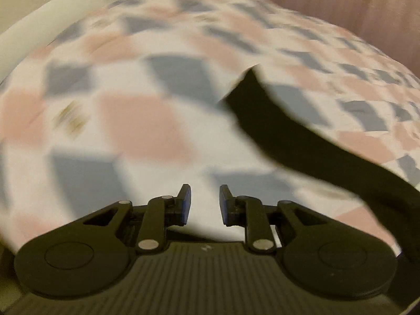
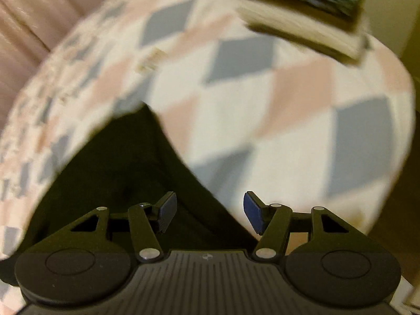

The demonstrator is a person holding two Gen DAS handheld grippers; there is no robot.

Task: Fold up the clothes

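Both of our black two-finger grippers, left (image 1: pixel 202 201) and right (image 2: pixel 207 211), hang spread and empty over the pink, grey and white diamond-patterned bedspread (image 1: pixel 147 120), where a black garment (image 2: pixel 126 168) lies, folded clothes (image 2: pixel 302 8) stacked beyond.

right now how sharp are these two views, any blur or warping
Left wrist view: the checkered bedspread is smeared by motion blur, while the left gripper stays crisp. Right wrist view: the dark garment and folded stack are blurred. Both bend edges, fisheye-style, under warm dim light.
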